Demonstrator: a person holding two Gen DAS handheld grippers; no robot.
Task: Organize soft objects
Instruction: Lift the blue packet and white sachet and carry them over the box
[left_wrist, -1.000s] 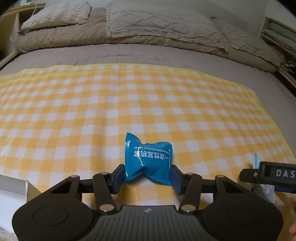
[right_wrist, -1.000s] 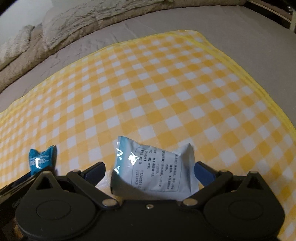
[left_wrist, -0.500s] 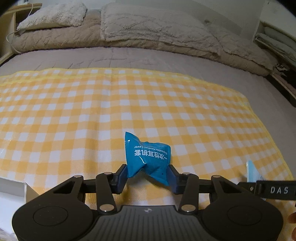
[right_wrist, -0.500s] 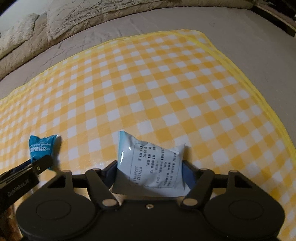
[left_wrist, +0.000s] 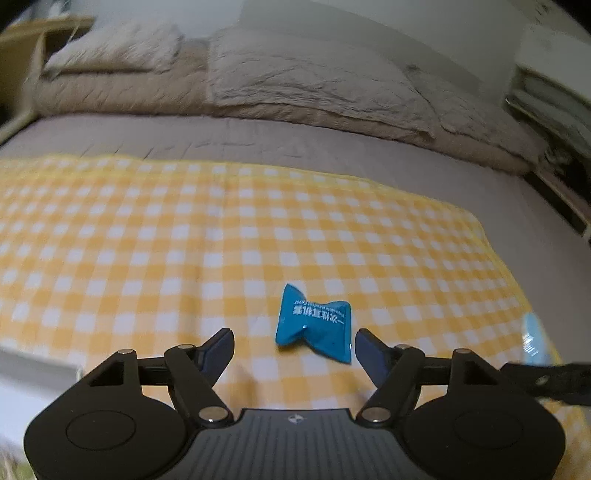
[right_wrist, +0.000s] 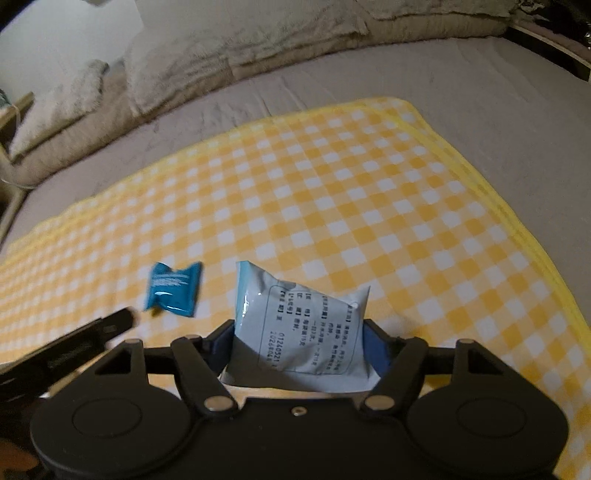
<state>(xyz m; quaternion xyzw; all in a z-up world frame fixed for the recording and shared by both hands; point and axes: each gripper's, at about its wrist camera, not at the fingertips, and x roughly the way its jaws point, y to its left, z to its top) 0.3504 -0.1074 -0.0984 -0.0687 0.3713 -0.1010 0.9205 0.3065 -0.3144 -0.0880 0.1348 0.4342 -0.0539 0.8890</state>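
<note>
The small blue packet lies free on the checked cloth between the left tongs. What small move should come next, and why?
Probably close the left tongs again on the small blue packet. Their jaws are opening and touch nothing, and the packet lies loose on the checked cloth between them, while the right tongs already grip the pale blue pouch.

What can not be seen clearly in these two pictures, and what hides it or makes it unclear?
- Small blue plastic packet: its white print is too blurred to read in both wrist views.
- Pale blue printed pouch: right wrist view; its lower edge is hidden behind the right claw.
- The same pouch in the left wrist view: only a corner shows, blurred, behind a black claw arm.
- White box-like thing: left wrist view; cut by the edge, blurred.
</note>
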